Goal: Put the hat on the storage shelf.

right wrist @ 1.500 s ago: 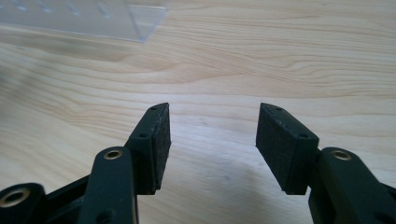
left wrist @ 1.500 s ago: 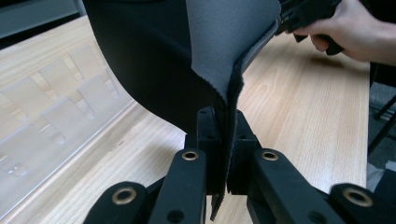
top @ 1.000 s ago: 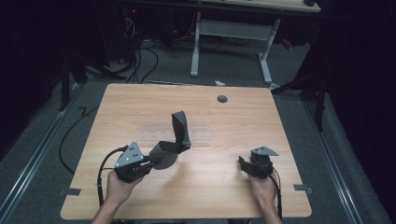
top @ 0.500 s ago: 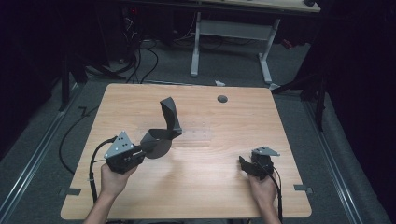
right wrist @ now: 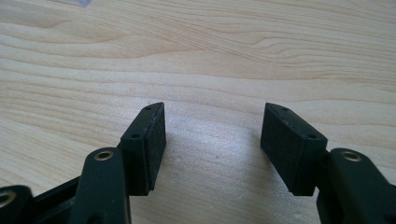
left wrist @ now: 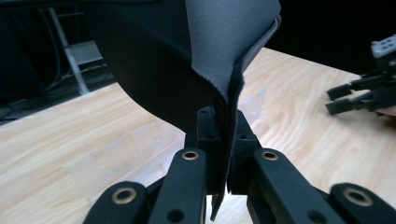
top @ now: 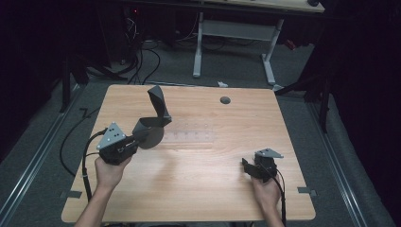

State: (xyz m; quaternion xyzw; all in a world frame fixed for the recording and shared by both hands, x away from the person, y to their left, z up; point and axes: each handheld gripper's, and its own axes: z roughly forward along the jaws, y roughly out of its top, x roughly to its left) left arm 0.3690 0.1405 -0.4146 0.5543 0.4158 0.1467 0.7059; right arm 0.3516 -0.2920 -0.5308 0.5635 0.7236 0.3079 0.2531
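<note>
Dark grey fabric piece (top: pixel 152 126) is raised off the wooden surface (top: pixel 198 189) at its left side, one strip curling upward. Left gripper (top: pixel 124 144) has its jaws clenched on the fabric's edge. Right gripper (top: pixel 249 166), well apart near the surface's right edge, has jaws released, holding nothing.

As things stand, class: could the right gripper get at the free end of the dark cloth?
Probably yes. The right gripper is open and empty, and bare table lies between it and the cloth, which the left gripper holds up clamped. It would need to cross over and rise.
</note>
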